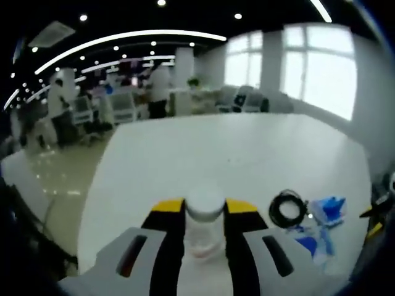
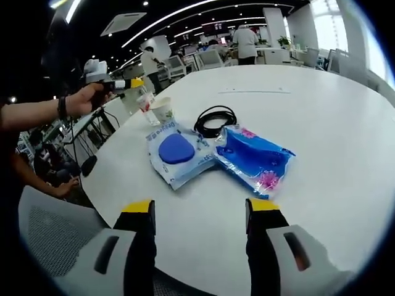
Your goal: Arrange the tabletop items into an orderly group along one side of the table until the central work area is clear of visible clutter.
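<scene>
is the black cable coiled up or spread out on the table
Coiled. In the right gripper view the black cable lies in a tight round loop on the white table, beside the blue packets.

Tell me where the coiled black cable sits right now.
In the right gripper view the black cable lies on the white table, just beyond the two blue packets, right of the white cup.
</scene>
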The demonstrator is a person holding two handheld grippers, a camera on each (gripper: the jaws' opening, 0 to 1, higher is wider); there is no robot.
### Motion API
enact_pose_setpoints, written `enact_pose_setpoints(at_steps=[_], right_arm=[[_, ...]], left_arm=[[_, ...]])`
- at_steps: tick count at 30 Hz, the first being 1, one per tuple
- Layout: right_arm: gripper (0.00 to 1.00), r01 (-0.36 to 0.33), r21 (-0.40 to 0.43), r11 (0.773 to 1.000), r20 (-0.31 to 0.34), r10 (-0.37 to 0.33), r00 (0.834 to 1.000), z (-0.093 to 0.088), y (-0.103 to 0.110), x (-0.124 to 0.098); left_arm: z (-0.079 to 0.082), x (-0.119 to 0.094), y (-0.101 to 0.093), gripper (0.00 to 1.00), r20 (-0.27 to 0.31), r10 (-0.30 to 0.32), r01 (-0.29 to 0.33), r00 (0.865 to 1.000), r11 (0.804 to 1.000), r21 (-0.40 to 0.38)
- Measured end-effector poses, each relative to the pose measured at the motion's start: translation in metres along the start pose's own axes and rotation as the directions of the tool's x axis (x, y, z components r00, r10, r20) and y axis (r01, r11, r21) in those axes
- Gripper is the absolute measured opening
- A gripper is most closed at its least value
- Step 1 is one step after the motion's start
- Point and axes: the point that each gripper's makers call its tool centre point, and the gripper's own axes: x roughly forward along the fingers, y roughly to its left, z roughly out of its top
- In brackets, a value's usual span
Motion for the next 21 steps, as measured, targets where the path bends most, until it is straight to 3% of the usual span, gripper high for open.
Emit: enact_pose_setpoints(at_steps=[9,21], right_arm=[[0.59,0.000,0.002,1.000,0.000,0.000,1.000,-0.0003,-0.0005,-0.0005],[0.58,-0.003,0.003,1.000,-0.001,0.003,1.000,-0.0005,0.0005,-0.0007]], left_arm=[[0.0000,0.0015,0.0040,0.21,-0.049,-0.045,0.048,0.998,0.996,0.078],[-0.0001,-0.0004,-0.0031,0.21,-0.059,-0.086,0.091,0.995,0.993,0.076]])
